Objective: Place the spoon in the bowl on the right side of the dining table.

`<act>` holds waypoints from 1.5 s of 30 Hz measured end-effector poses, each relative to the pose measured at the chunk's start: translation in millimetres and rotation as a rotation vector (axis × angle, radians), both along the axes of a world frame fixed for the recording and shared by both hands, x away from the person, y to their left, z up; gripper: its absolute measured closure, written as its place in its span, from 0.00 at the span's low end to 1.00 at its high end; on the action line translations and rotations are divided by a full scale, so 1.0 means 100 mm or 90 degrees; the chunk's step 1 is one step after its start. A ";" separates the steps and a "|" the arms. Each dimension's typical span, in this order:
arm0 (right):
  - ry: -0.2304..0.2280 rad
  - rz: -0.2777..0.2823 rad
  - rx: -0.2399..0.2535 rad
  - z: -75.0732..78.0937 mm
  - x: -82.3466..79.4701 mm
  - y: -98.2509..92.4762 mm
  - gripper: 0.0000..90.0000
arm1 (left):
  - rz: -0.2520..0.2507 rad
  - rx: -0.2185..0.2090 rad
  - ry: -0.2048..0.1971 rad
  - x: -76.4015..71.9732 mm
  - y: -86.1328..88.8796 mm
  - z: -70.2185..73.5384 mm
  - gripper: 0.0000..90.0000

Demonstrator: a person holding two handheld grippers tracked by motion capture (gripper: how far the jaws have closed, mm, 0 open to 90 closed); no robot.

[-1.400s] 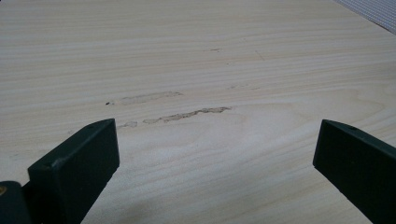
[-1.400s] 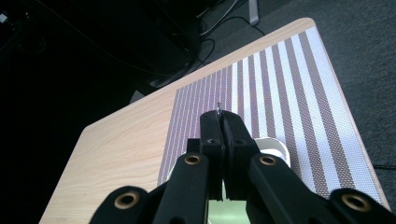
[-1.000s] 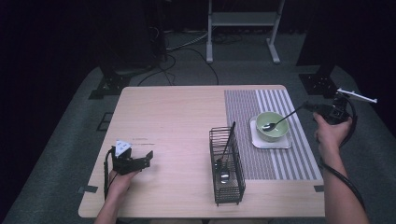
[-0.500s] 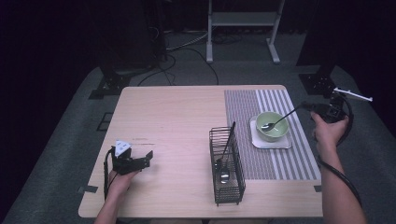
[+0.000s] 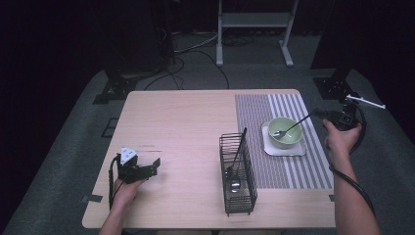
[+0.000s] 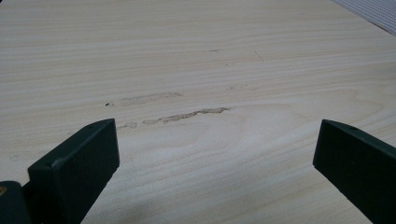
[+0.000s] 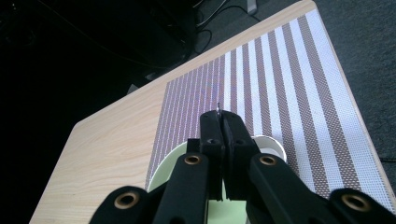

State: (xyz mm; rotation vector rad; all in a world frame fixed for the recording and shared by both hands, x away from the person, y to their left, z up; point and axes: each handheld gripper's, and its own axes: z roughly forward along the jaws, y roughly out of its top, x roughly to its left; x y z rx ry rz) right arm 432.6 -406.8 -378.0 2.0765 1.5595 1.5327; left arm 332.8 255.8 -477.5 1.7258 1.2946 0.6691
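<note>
A metal spoon (image 5: pixel 289 128) slants down into a pale green bowl (image 5: pixel 285 133), and its scoop end rests inside. My right gripper (image 5: pixel 318 113) is shut on the spoon's handle end, just off the table's right edge. In the right gripper view the jaws (image 7: pixel 220 116) are pressed together over the green bowl (image 7: pixel 168 163), with a sliver of metal at their tips. My left gripper (image 5: pixel 154 167) rests on the bare wood at the front left, open and holding nothing. Its jaws (image 6: pixel 215 140) stand wide apart over the scuffed table top.
The bowl stands on a white square plate (image 5: pixel 284 149) on a striped mat (image 5: pixel 274 105) that covers the table's right part. A black wire basket (image 5: pixel 238 176) at front centre holds a spoon and a dark utensil. A metal stand (image 5: pixel 252 29) is behind the table.
My right gripper and the spoon have edged slightly left. The left gripper has stayed where it was.
</note>
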 end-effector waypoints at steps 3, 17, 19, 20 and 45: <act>0.003 0.000 0.000 -0.02 0.00 -0.01 0.98 | 0.003 -0.002 0.000 0.00 0.00 0.00 0.00; 0.006 0.000 0.006 -0.07 0.01 -0.02 0.98 | 0.002 0.000 0.001 0.00 0.00 0.00 0.00; 0.006 0.001 0.006 -0.07 0.02 -0.02 0.98 | 0.002 0.000 0.001 0.00 0.00 0.00 0.00; 0.006 0.001 0.007 -0.07 0.02 -0.02 0.98 | 0.001 0.001 0.001 0.00 0.00 0.00 0.00; 0.009 -0.010 0.024 -0.20 0.01 -0.06 0.96 | 0.004 0.001 0.001 -0.01 0.00 0.00 0.00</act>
